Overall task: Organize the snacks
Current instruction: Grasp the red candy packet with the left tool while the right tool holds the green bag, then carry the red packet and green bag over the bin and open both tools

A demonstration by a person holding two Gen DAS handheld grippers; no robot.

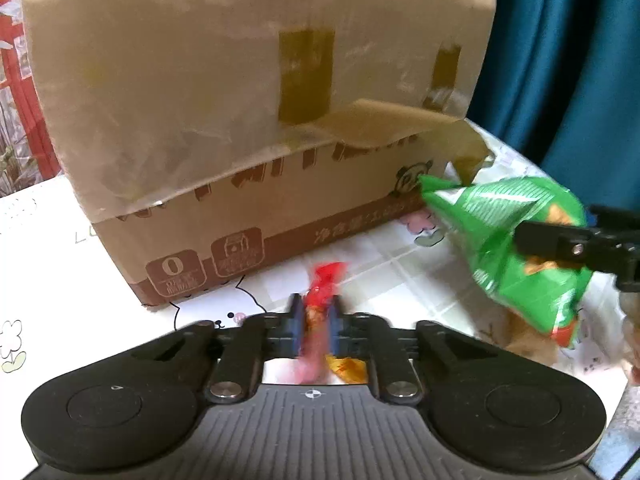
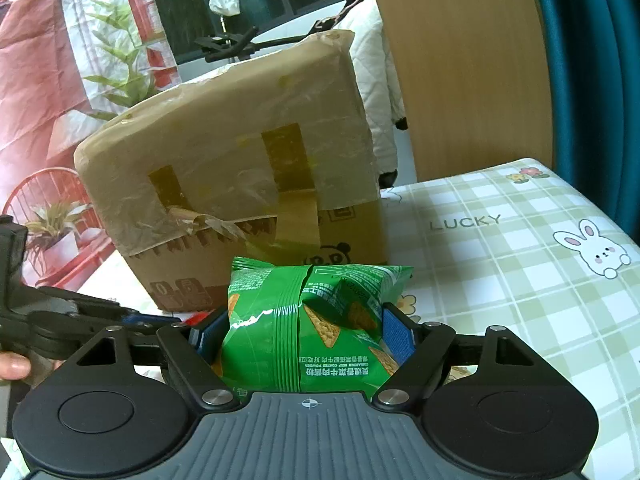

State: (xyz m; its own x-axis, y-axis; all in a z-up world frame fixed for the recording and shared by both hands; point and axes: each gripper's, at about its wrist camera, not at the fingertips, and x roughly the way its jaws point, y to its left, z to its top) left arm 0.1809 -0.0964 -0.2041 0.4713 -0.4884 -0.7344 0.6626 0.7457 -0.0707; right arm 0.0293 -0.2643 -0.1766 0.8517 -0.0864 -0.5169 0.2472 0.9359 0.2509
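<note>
My left gripper (image 1: pixel 316 320) is pressed together on a small red candy (image 1: pixel 322 292), which I hold just above the checked tablecloth (image 2: pixel 520 248), near the front of the taped carton (image 1: pixel 240 120). My right gripper (image 2: pixel 300 332) pinches the green chips bag (image 2: pixel 308 320) between its blue pads (image 2: pixel 396 336), to the right of the candy and near the carton's lower right corner.

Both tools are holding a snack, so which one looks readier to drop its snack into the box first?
Probably the left tool: its small red snack sits nearer the cardboard box. The right tool holds the bulky green bag.
</note>
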